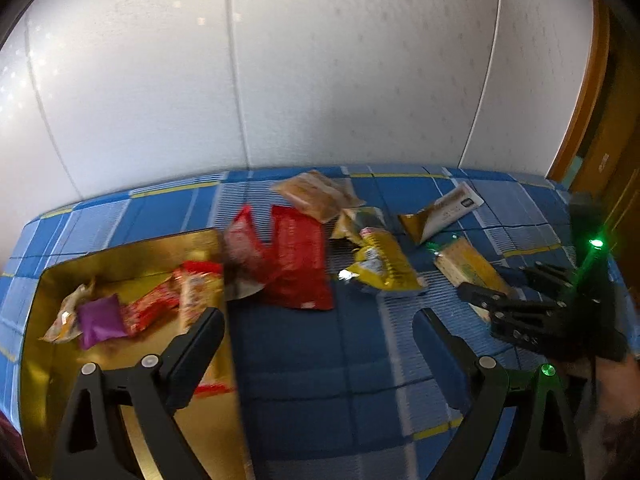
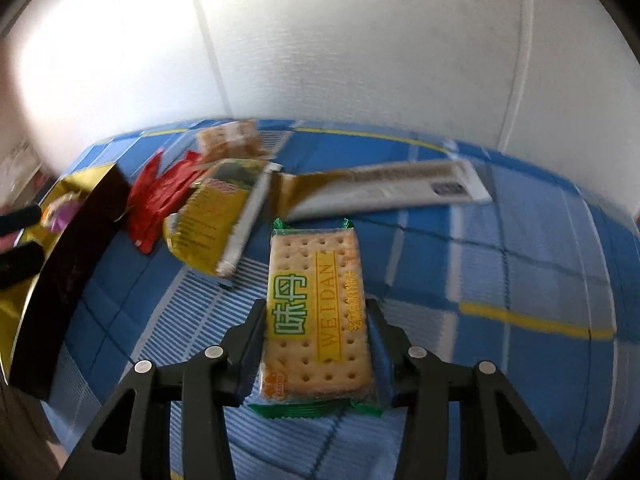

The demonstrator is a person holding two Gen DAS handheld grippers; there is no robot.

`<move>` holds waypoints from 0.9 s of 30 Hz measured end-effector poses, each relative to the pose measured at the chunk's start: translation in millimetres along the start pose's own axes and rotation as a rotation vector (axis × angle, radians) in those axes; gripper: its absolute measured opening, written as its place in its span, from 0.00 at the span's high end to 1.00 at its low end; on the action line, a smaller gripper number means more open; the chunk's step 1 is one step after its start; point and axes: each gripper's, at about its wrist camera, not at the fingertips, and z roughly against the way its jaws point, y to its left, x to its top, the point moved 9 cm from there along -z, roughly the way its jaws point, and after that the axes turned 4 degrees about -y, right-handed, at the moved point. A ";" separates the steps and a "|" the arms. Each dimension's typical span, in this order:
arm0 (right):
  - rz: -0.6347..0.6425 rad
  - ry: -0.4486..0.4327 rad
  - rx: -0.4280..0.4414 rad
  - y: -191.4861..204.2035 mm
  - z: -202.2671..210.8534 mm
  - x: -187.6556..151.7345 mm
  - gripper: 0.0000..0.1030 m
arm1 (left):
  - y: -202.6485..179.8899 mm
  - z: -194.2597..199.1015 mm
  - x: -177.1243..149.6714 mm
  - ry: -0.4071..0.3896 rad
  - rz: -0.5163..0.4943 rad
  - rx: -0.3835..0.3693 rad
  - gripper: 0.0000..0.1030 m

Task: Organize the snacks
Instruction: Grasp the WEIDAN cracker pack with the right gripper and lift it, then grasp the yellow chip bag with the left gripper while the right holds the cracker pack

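Observation:
A clear packet of square crackers (image 2: 312, 264) with green ends lies on the blue checked cloth. My right gripper (image 2: 316, 308) has one finger on each long side of it, pads against the wrapper. The left wrist view shows that gripper (image 1: 500, 284) at the right, on the same packet (image 1: 468, 268). My left gripper (image 1: 320, 314) hangs wide open over bare cloth with nothing between its fingers, just right of a gold tray (image 1: 132, 256). The tray holds a purple packet (image 1: 100, 320) and several red-orange packets (image 1: 196, 288).
Loose on the cloth behind lie red bags (image 1: 296, 264), a yellow bag (image 1: 380, 264), a tan packet (image 1: 316, 194) and a long white-and-gold packet (image 1: 440, 212). The tray's dark side wall (image 2: 68, 276) stands at the left. A white panelled wall closes the back.

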 end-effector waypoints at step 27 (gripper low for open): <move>-0.180 -0.005 -0.045 -29.7 18.2 -9.4 0.54 | -54.5 -120.0 16.0 0.167 -0.113 -0.001 0.43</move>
